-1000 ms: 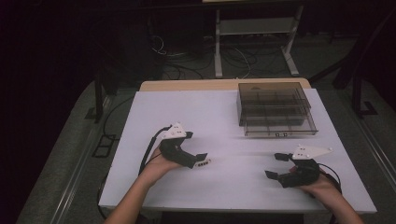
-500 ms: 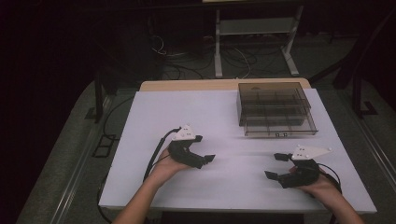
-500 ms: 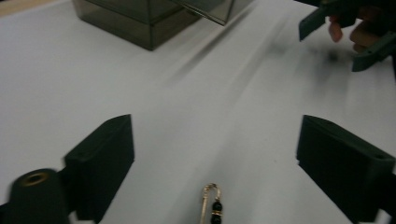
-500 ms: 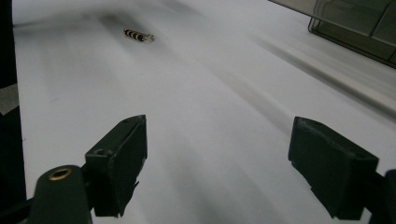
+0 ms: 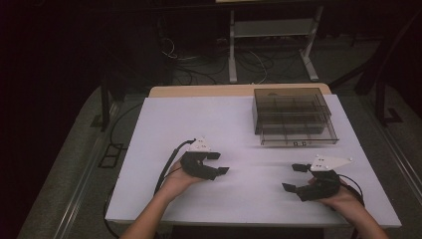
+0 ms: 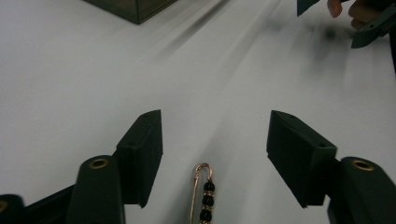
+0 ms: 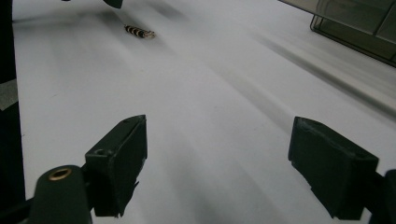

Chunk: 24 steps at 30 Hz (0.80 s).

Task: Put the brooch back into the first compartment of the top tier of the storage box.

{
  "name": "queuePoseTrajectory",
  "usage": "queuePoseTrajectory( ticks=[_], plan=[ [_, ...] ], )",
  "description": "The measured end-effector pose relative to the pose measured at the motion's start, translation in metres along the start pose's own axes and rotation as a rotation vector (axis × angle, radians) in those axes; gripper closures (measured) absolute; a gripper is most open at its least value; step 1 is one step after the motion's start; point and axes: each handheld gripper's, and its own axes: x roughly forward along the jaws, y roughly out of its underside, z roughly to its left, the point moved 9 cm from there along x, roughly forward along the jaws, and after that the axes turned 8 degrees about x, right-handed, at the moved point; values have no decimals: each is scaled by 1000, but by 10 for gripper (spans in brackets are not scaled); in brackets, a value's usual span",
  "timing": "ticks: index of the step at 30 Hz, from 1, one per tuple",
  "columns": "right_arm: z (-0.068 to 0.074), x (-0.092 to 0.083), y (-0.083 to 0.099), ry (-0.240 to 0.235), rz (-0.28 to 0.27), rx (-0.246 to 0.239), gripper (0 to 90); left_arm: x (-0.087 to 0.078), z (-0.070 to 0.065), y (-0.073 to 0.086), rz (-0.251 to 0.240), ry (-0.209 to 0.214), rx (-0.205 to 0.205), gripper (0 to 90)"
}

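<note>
A gold safety pin strung with black beads (image 6: 203, 196) lies flat on the white table (image 5: 199, 119), and it is also in the right gripper view as the pin (image 7: 139, 31) far off. My left gripper (image 5: 219, 163) sits low over it. In the left gripper view the pin lies between the left gripper's (image 6: 217, 140) jaws. The jaws have just been closing and their pads stand clear of the pin on both sides. My right gripper (image 5: 292, 178) rests near the front right of the table, open with nothing between its jaws, as the right gripper (image 7: 219, 154) view confirms.
A smoky clear compartment box (image 5: 293, 117) stands at the back right of the table; its corner (image 6: 135, 7) and its edge (image 7: 364, 23) show in the gripper views. Cables and a metal stand (image 5: 268, 30) sit on the floor beyond.
The left gripper's jaws stand narrower than in the earlier frames, and the left hand has edged slightly to the right. The right hand has stayed put.
</note>
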Motion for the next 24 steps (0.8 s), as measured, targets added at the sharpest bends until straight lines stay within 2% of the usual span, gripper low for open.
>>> queuePoseTrajectory(
  ticks=[9,12,24],
  plan=[
    [0,0,1,4,4,-2,190,0,1,13,54,7,10,557],
    [0,0,1,4,5,-5,191,0,1,15,68,9,0,610],
    [0,1,2,8,13,-9,191,2,-2,20,96,26,10,745]
  ],
)
